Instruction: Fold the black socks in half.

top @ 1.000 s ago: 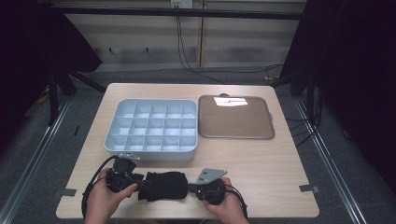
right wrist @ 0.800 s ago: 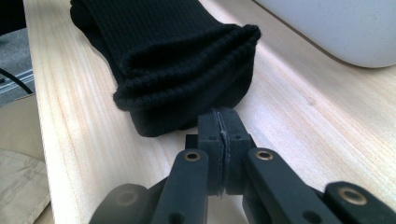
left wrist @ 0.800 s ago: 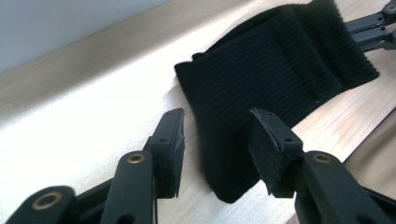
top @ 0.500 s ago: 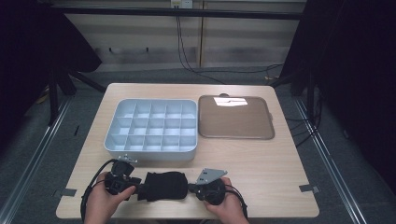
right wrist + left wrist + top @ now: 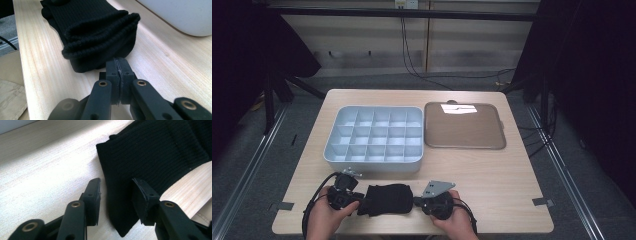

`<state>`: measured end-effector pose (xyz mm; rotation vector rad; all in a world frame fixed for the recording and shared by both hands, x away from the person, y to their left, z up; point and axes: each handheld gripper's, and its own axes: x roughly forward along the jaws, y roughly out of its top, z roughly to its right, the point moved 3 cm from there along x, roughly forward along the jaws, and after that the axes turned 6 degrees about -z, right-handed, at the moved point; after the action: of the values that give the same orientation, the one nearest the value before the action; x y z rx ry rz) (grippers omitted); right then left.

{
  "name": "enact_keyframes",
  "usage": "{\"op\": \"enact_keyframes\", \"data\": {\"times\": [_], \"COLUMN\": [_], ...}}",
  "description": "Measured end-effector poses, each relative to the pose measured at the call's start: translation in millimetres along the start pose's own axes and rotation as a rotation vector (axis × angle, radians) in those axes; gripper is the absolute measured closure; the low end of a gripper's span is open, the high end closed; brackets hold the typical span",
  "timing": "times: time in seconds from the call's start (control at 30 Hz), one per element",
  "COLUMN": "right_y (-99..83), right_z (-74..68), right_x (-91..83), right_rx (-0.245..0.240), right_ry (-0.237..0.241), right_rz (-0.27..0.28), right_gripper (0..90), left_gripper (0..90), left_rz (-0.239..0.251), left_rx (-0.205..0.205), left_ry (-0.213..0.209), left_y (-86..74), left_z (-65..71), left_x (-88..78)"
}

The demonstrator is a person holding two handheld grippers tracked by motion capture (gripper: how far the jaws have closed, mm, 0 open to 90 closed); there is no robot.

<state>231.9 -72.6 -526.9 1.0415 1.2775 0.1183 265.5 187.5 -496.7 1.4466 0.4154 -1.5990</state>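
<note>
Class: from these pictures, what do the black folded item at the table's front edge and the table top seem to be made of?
Black folded item: looks like ribbed knit fabric, matte, with fine ridges and soft rolled edges; perhaps a sock or sleeve. Table top: pale wood or wood-look laminate, smooth, with straight grain lines; which one cannot be told.

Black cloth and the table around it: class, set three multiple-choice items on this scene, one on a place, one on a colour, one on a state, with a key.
1. Where does the cloth lie?
A. in the tray
B. on the table's near edge, between the grippers
C. on the brown lid

2. What colour is the tray?
A. red
B. pale blue-grey
C. green

3. How do the right gripper's jaws stand?
A. shut
B. wide open
C. around the lid

Key: B, it lies on the table between the hands; B, the high view shows it; A, the pads meet in the right gripper view.
</note>
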Motion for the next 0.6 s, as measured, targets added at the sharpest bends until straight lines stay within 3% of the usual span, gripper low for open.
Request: {"op": "enact_keyframes", "data": {"times": [0.6], "right_y": [0.0], "right_z": [-0.1], "right_x": [0.0], "right_rx": [0.0], "right_ry": [-0.001], "right_rz": [0.0], "right_gripper": [89.1], "left_gripper": [68.9], "left_rz": [-0.013], "left_rx": [0.011], "left_ry": [0.003], "left_y": [0.0], "left_z": [3.3], "left_x": [4.1]}}
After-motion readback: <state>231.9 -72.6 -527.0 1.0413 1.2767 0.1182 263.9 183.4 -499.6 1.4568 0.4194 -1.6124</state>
